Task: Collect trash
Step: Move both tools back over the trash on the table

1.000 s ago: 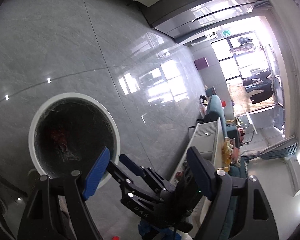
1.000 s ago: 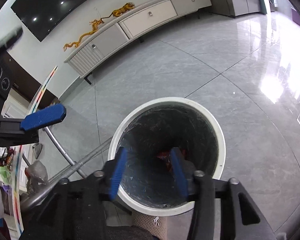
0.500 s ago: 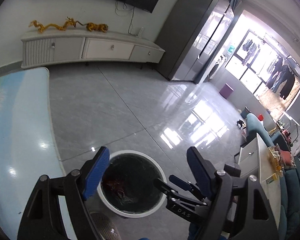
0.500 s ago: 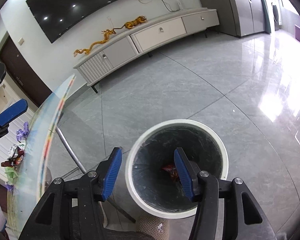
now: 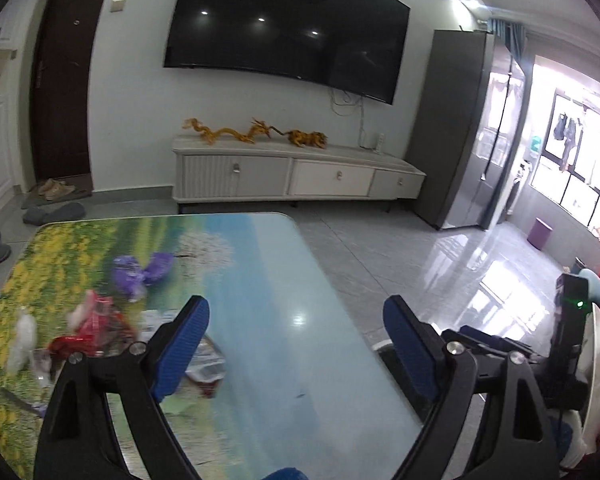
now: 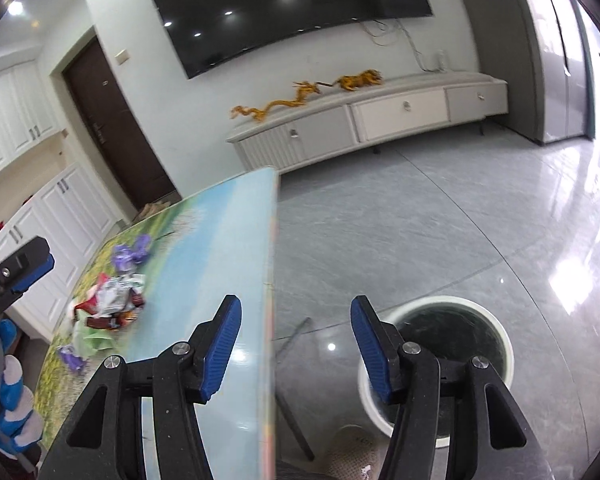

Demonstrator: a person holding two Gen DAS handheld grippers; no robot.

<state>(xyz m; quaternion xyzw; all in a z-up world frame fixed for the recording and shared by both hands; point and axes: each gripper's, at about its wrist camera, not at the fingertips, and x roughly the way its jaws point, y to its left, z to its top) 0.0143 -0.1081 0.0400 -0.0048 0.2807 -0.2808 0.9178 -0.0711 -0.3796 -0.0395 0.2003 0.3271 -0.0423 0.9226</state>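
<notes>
Trash pile lies on the surface left of the bin, just beyond the left gripper, well left of the right gripper; both sets of fingers spread, opening, empty.

- Ahead of the tongs, a large dark television hung on the white wall.
- Below it stood a long white cabinet.
- Glossy grey floor tiles reflected bright window light.
- A dark door stood left.
</notes>
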